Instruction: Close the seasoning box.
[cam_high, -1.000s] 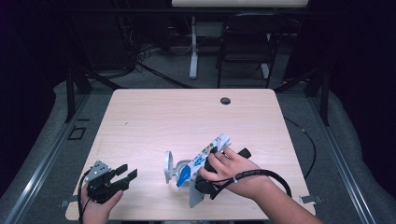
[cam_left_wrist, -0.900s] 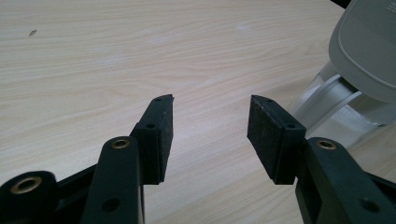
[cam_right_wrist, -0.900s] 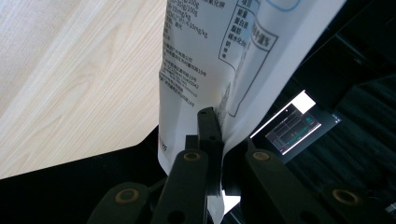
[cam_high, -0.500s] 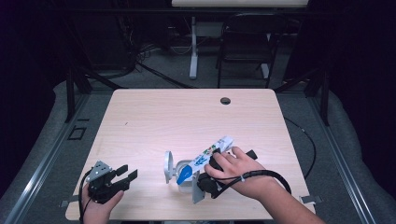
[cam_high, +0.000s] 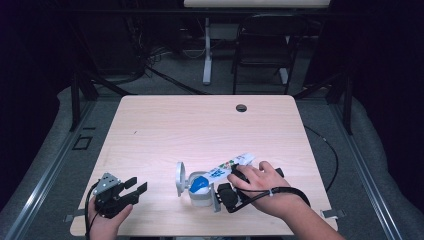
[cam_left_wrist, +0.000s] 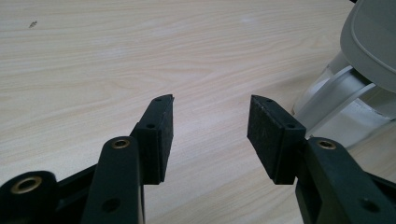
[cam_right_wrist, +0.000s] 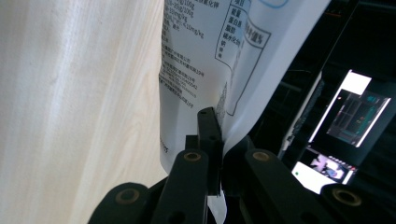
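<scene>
A white pouch (cam_high: 226, 168) with blue and coloured print lies tilted, its lower blue end over the mouth of a small clear-and-white container (cam_high: 201, 198) near the table's front edge. The container's grey round lid (cam_high: 180, 178) stands flipped open on its left. My right gripper (cam_high: 238, 175), under a hand, is shut on the pouch; in the right gripper view its jaws pinch the edge of the printed pouch (cam_right_wrist: 219, 51). My left gripper (cam_high: 137, 184) rests open at the front left, empty, with the container (cam_left_wrist: 343, 109) and lid (cam_left_wrist: 373, 42) to its right.
The light wooden table (cam_high: 200, 125) has a small dark cable hole (cam_high: 241, 107) near its far edge. A chair (cam_high: 262, 50) and table legs stand beyond it in the dark. A cable (cam_high: 280, 191) loops over the right wrist.
The right hand has moved a little toward the near edge and the pouch's upper end has sunk lower and to the right. The left gripper has stayed put.
</scene>
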